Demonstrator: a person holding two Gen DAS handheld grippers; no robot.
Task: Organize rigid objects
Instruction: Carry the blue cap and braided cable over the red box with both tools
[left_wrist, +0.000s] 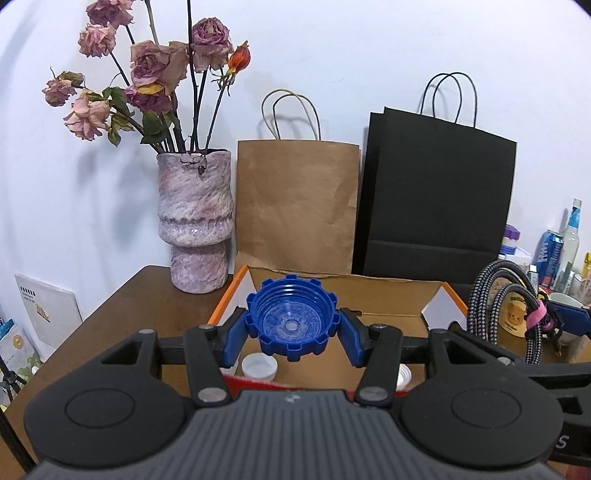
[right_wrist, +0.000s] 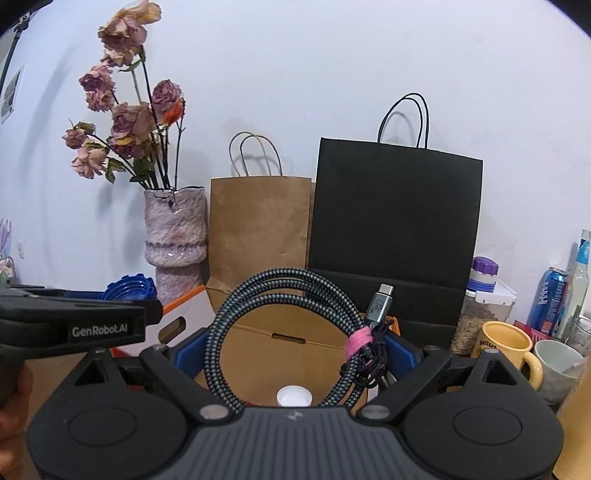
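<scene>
Left gripper (left_wrist: 291, 326) clamps the blue ribbed plastic cap (left_wrist: 291, 317); right gripper (right_wrist: 295, 354) grips the coiled braided cable (right_wrist: 291, 325). Both hang over the open cardboard box (left_wrist: 388, 299), 12 o'clock. White caps (left_wrist: 259, 366) already inside; 2 placements left.

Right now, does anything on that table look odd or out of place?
Only the roses in the pink vase: they are dried out and drooping. The bags, box and mugs stand upright, and nothing is spilled.
</scene>
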